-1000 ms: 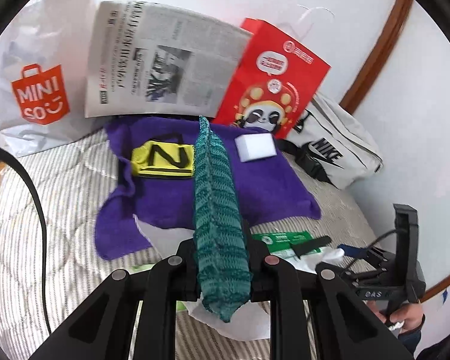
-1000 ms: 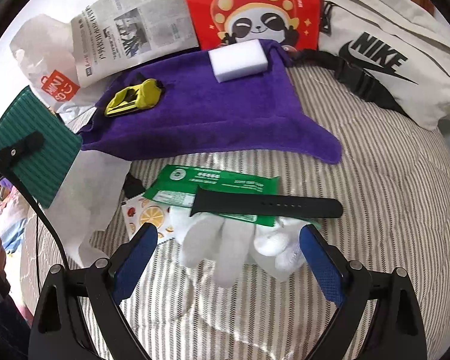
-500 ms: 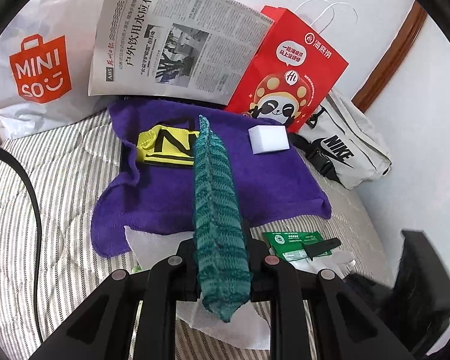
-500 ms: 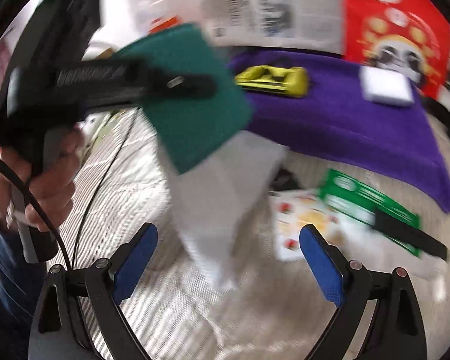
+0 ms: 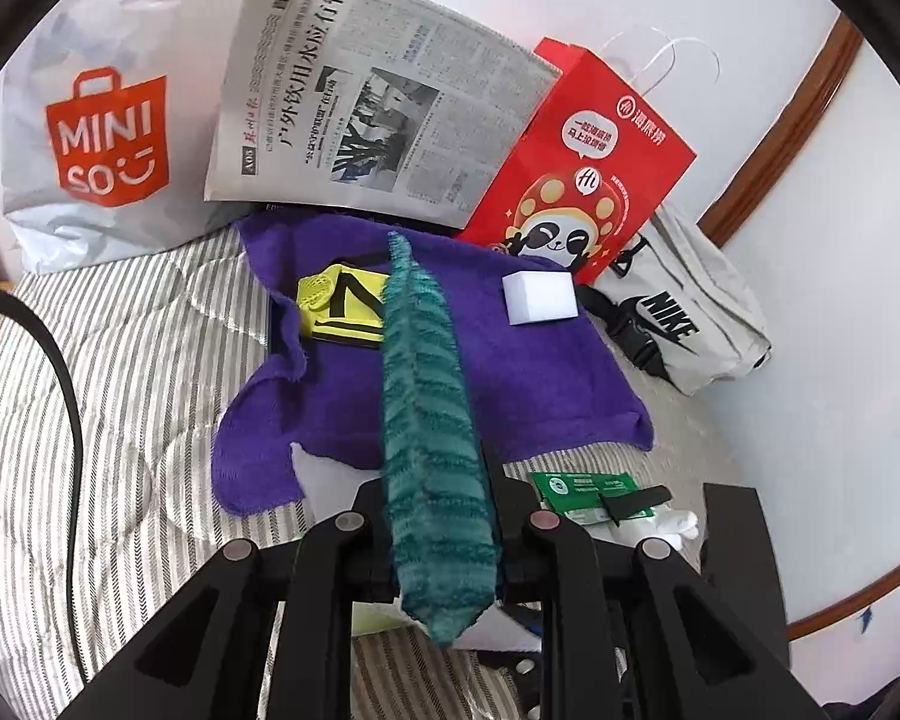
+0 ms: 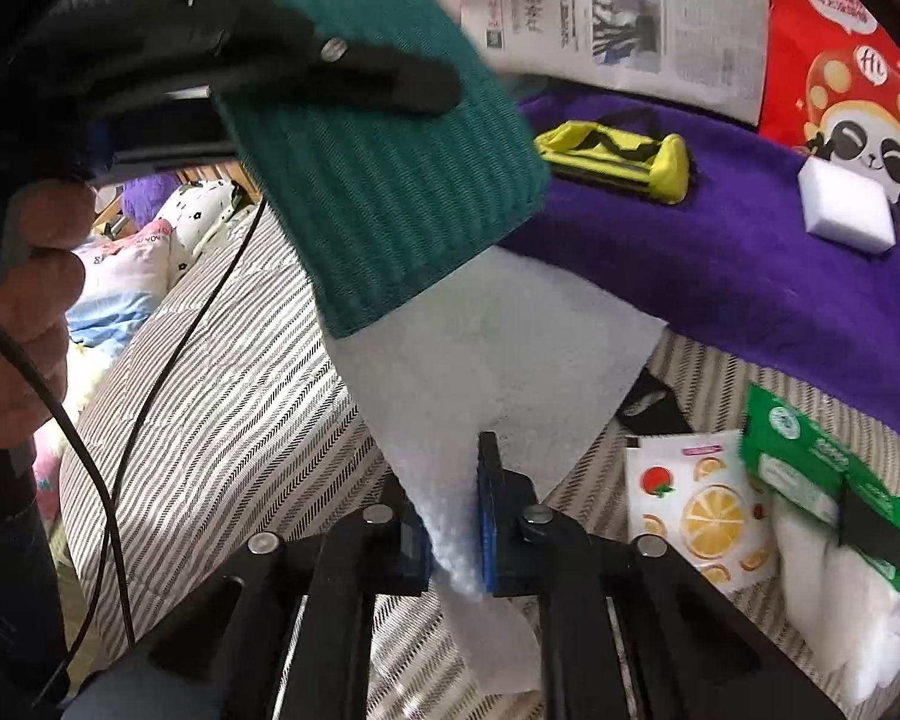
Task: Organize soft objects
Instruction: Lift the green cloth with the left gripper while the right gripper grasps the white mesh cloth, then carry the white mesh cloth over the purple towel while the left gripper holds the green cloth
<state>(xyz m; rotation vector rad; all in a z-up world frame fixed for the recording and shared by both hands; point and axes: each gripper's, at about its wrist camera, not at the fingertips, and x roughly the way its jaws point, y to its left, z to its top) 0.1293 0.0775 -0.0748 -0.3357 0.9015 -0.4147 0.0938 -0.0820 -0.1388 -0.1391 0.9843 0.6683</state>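
We note a bed (image 5: 120, 372) with a grey-striped quilt. Directly on it: a purple towel (image 5: 450, 378) across the far half; a grey Nike bag (image 5: 690, 312) at its right; a Miniso bag (image 5: 90, 150) at the back left; a red panda bag (image 5: 582, 180) at the back. Nearer us, a fruit-print card (image 6: 702, 504), a green packet (image 6: 810, 462) and a white glove (image 6: 840, 612) lie close together.
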